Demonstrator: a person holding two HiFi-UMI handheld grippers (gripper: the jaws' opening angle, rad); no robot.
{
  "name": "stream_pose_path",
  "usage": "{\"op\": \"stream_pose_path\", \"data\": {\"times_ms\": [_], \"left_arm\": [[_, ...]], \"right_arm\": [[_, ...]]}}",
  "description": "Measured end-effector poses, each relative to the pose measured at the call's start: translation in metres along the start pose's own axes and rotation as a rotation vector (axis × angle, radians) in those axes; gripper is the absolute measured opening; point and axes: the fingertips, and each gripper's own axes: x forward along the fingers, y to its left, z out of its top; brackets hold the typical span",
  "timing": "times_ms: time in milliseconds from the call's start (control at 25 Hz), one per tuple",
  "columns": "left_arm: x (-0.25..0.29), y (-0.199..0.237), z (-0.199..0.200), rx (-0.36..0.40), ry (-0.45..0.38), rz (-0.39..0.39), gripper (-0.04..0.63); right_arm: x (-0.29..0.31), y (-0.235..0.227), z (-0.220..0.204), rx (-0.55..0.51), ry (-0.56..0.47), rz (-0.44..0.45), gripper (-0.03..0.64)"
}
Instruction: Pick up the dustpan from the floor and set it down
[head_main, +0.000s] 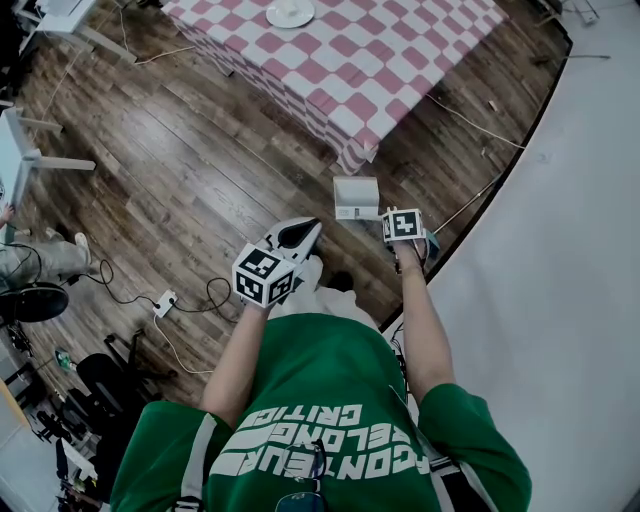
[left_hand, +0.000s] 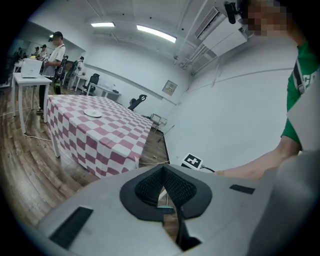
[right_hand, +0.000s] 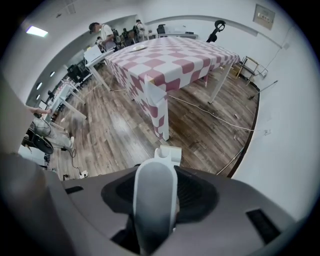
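Jaws of the right gripper (head_main: 407, 238) stand released either side of the dustpan's upright handle (right_hand: 155, 200), which only that gripper's own view shows. The head view shows the dustpan (head_main: 357, 197) resting on the wood floor (head_main: 200, 180), just near of the checked counter (head_main: 380, 50). Left of it, the left gripper (head_main: 298, 234) is clenched on nothing. A white plate (head_main: 290, 12) lies on the counter.

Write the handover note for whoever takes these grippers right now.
Left gripper: shut, empty.
Right gripper: points down, jaws apart with the handle between them; the pads do not seem to clamp it.
Dustpan: looks to be resting on the floor, near the corner of the table.
Done: apparently set down.
Left: check that it stands by itself, then draw the right gripper clear of the handle.
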Motion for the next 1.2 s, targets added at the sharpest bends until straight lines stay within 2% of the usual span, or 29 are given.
{"op": "stream_pose_path", "data": {"times_ms": [480,640,920,1200], "left_arm": [[0.000,-0.033,-0.001,0.057,-0.012,-0.027,0.003],[-0.003,-0.039,-0.003,0.063,-0.020,-0.007,0.003],[-0.004,-0.060,0.010,0.098,-0.070,0.009,0.003],[-0.004,-0.104,0.012,0.125,-0.123,-0.006,0.003]], "right_arm": [[-0.085,-0.007,0.015,0.026,-0.250,0.026,0.167],[-0.113,-0.005,0.005,0.018,-0.320,0.065,0.167],[-0.172,-0.019,-0.018,0.030,-0.469,0.054,0.163],[-0.231,-0.027,-0.053,0.077,-0.613,0.031,0.055]]}}
